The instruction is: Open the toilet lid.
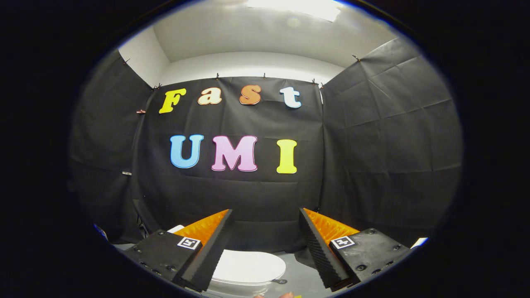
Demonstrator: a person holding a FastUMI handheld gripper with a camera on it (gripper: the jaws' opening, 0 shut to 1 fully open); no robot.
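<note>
A bright ceiling light [296, 6] glares overhead, well above the fingers. The picture is sharp at centre, with straight lines bowing toward the rim.

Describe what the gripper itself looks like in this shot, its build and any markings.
The gripper has two wedge-shaped fingers with ribbed inner faces, standing wide apart with nothing between them. Each is mounted on a black block fastened with small screws. A square black-and-white marker tag sits on each block. No cables or sleeves are visible. The white toilet lid lies below, between the fingers.
</note>
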